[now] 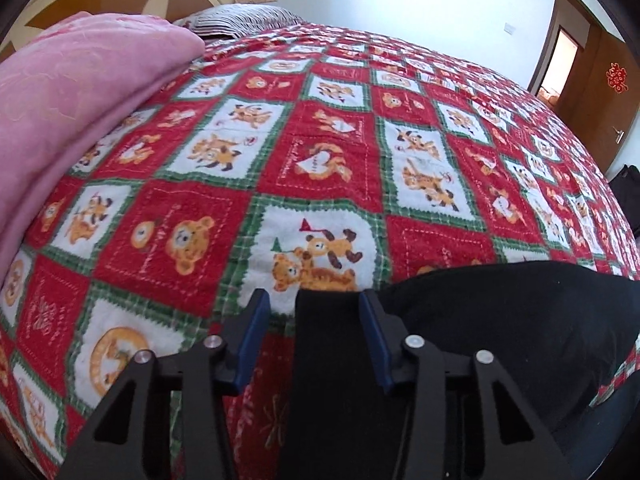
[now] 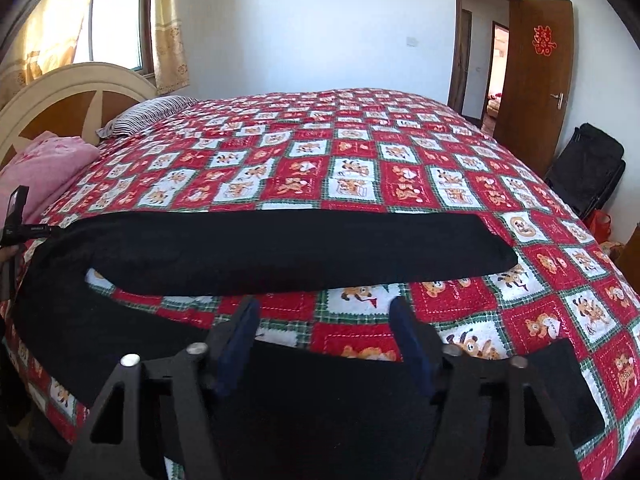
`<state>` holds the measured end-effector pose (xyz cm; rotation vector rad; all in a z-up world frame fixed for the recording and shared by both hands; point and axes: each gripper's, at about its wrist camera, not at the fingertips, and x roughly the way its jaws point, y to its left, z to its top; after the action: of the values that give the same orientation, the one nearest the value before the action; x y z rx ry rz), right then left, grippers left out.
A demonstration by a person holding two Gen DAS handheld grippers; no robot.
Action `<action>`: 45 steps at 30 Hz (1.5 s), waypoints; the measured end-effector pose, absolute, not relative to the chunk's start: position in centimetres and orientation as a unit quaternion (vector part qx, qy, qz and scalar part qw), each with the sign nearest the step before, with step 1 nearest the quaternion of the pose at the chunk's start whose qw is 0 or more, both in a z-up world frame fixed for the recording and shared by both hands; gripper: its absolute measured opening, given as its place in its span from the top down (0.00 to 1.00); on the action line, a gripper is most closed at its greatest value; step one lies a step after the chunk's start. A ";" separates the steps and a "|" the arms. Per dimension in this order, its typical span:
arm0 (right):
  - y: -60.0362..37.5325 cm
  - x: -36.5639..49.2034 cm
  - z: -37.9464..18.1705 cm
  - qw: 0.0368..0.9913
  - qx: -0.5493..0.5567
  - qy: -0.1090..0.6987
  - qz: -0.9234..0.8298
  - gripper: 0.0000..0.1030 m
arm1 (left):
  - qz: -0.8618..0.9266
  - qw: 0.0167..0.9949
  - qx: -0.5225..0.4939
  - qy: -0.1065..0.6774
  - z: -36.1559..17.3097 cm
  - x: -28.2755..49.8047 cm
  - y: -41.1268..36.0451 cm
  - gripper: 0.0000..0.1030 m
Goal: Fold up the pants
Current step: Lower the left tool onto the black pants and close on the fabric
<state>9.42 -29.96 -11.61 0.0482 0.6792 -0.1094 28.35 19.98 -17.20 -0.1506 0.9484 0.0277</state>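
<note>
Black pants (image 2: 272,248) lying across near edge of quilt (image 2: 360,152) (one leg folded over). Left gripper (image 1: 314,312) and right gripper (image 2: 324,320) both straddling cloth, jaws apart.

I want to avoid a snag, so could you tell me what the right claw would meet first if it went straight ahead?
Probably the black fabric pants between its fingers, then the red patchwork bedspread; depth is unclear.

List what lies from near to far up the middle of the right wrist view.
right gripper → near edge of the black pants → strip of bare quilt → far black pant leg → open quilt → white wall.
</note>
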 end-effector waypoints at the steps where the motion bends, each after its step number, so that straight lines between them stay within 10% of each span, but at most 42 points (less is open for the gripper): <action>1: -30.5 9.9 -11.8 0.939 0.028 0.339 -0.054 0.47 | 0.008 0.888 -0.075 0.453 -17.2 28.5 20.1 0.55; 11: -37.2 13.3 -11.6 0.928 0.059 0.354 -0.103 0.47 | -0.021 0.893 -0.068 0.445 -16.9 28.1 19.7 0.71; 21: -41.0 15.4 -12.8 0.918 0.097 0.367 -0.113 0.47 | -0.010 0.895 -0.053 0.442 -17.7 28.8 19.5 0.54; 29: -46.6 16.0 -13.2 0.905 0.153 0.370 -0.142 0.47 | -0.064 0.900 -0.100 0.419 -17.5 28.3 20.7 0.87; 42: -56.4 20.3 -13.0 0.887 0.180 0.387 -0.180 0.47 | -0.054 0.901 -0.096 0.419 -17.7 28.4 20.2 0.87; 45: -57.2 22.4 -14.0 0.883 0.187 0.396 -0.169 0.32 | -0.046 0.902 -0.090 0.420 -17.7 28.4 20.2 0.82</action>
<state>22.42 -57.19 -13.95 0.3896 0.8251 -0.3527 28.42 20.20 -17.70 -0.1858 0.8691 -0.0953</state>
